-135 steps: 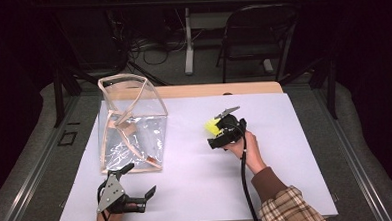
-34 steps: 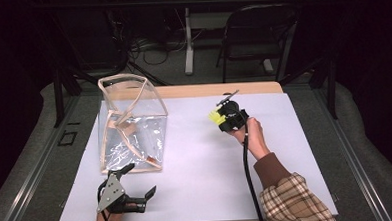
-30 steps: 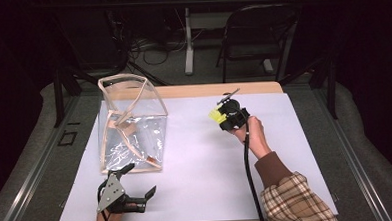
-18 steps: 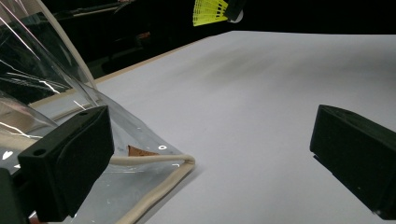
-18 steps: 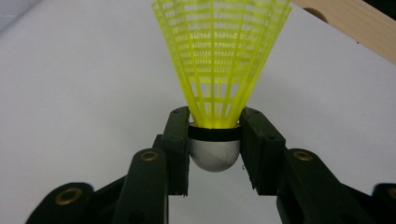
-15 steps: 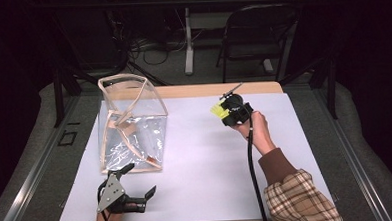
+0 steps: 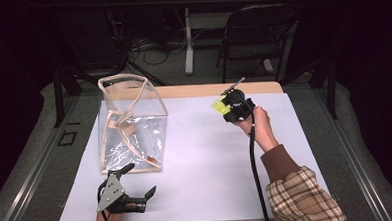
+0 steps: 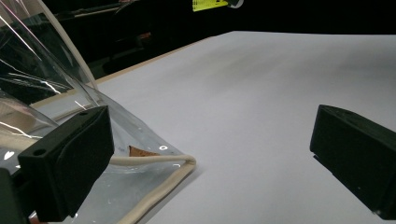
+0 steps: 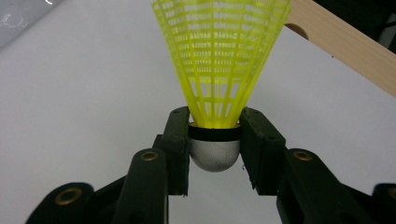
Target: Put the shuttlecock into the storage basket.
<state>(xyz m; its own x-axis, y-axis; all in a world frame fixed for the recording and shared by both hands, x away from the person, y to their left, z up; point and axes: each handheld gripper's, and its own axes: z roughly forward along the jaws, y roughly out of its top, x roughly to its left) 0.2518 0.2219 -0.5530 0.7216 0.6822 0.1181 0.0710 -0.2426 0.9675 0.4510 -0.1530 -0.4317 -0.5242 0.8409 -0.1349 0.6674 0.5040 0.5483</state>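
Right gripper: held above the far part of the table, clamped on the shuttlecock.
Shuttlecock: yellow mesh skirt, pale rounded cork with a black band; the cork sits pinched between the two jaws, the skirt pointing away from the gripper, clear of the table.
Left gripper: near the table's front edge, jaws spread wide with nothing between them.
Bag: clear plastic with cream trim, standing on the table's left side; its near corner lies just beside the left gripper's jaw.
Table: covered by a white sheet, with a wooden strip along the far edge.
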